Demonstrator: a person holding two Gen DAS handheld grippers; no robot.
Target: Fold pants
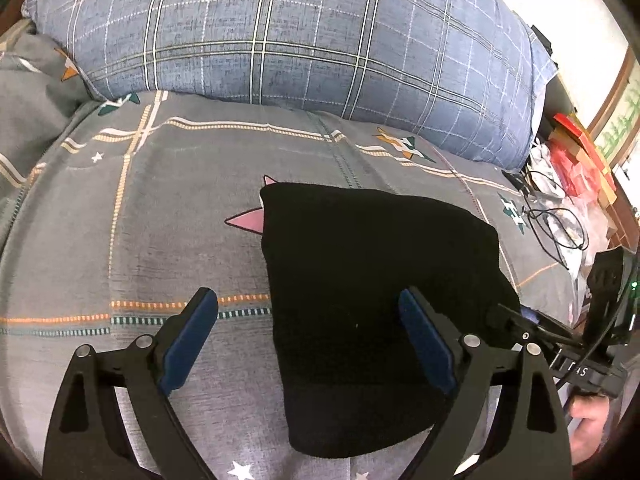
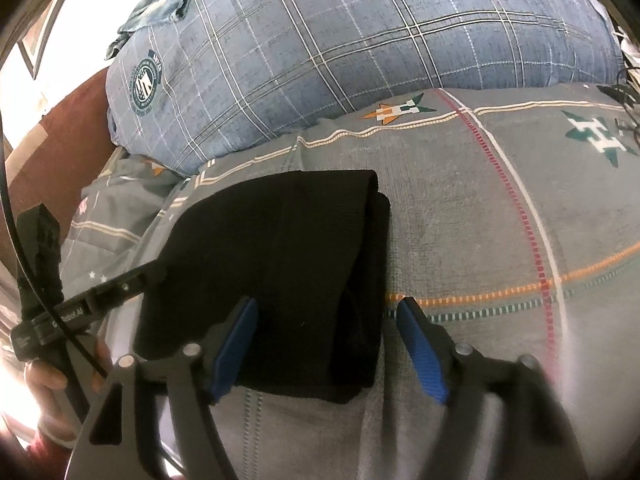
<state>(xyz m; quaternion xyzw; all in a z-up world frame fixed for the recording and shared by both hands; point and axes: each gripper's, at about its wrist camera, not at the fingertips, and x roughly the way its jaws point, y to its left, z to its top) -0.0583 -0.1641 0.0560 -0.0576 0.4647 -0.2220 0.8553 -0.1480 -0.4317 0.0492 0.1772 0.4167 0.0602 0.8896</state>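
Observation:
The black pants (image 1: 372, 288) lie folded into a compact bundle on the grey patterned bedsheet (image 1: 160, 220). They also show in the right wrist view (image 2: 288, 272), with stacked fold layers along their right edge. My left gripper (image 1: 310, 308) is open and empty, held over the bundle's left edge. My right gripper (image 2: 328, 316) is open and empty, straddling the bundle's right edge. The right gripper's body shows at the right of the left wrist view (image 1: 592, 344), and the left gripper's body at the left of the right wrist view (image 2: 80, 300).
A large blue plaid pillow (image 1: 300, 32) lies across the back of the bed. A pink printed shape (image 1: 248, 220) shows on the sheet by the pants. Cables and red boxes (image 1: 576, 160) crowd the bed's right side. A wooden bed frame (image 2: 60, 136) is at the left.

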